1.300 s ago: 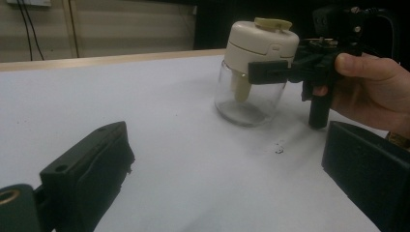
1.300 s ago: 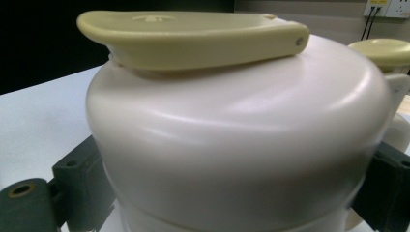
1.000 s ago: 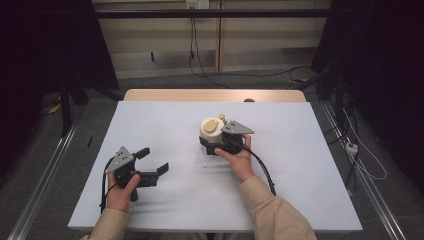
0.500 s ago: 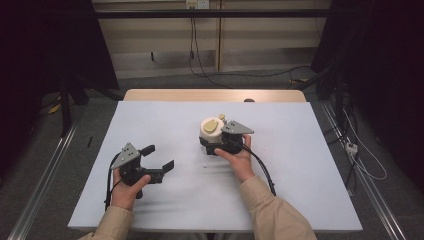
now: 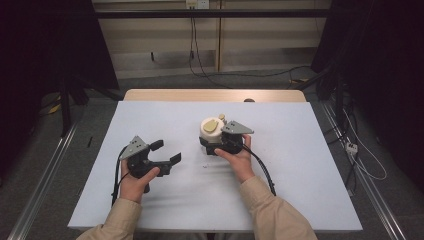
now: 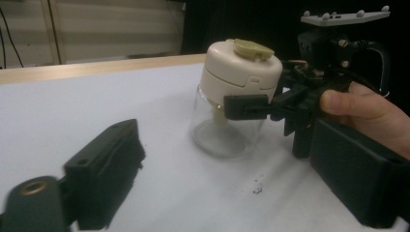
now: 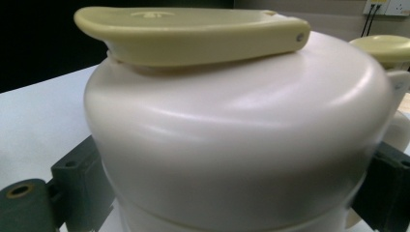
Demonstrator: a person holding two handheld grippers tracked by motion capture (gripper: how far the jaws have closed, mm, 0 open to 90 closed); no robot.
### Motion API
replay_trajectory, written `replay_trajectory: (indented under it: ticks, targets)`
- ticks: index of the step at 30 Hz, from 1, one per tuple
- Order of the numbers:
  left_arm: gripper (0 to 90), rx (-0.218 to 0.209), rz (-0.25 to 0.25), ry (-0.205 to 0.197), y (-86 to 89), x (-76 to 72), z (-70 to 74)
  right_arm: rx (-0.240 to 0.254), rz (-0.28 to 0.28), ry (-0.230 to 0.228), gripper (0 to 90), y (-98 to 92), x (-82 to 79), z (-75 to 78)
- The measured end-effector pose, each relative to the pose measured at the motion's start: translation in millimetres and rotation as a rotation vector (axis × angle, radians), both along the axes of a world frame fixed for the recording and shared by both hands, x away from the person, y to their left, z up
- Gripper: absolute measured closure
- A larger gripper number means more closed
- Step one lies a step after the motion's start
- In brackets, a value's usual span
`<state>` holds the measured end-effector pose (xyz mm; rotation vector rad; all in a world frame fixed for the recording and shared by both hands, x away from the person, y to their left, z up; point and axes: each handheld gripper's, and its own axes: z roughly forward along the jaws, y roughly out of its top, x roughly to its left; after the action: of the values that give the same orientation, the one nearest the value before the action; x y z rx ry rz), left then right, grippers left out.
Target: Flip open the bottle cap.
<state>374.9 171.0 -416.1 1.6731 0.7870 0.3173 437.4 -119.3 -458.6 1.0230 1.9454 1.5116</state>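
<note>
tan sleeves point(image 5: 270, 210); black grippers with grey three-cornered plates and trailing black cables.

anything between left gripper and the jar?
Nothing but bare white table between the left gripper and the glass jar, apart from tiny dark specks, per the high and left gripper views.

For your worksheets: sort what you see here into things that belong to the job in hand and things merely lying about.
In the job:
- lidded glass jar
- right gripper, clamped on the jar
- left gripper, jaws apart, just closing a little, holding nothing

Lying about:
- dark crumbs on the table
- floor cables
</note>
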Motion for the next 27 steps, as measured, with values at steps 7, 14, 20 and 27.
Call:
replay_trajectory:
  ticks: [7,14,20,27]
  targets:
    - [25.1,0.013,0.013,0.016,-8.9,5.2,5.5,0.0,0.001,0.001,6.4,-0.2,0.1,-0.1]
    - [35.3,0.019,-0.003,0.044,-18.8,10.7,8.9,-0.001,-0.001,0.001,6.4,0.0,-0.1,-0.2]
    - [44.6,0.017,-0.024,0.068,-26.0,17.6,11.0,0.0,-0.002,0.002,6.4,0.0,-0.1,-0.3]
    - [56.3,0.018,-0.051,0.096,-34.5,25.2,13.2,0.002,-0.002,0.001,6.4,-0.1,-0.1,-0.6]
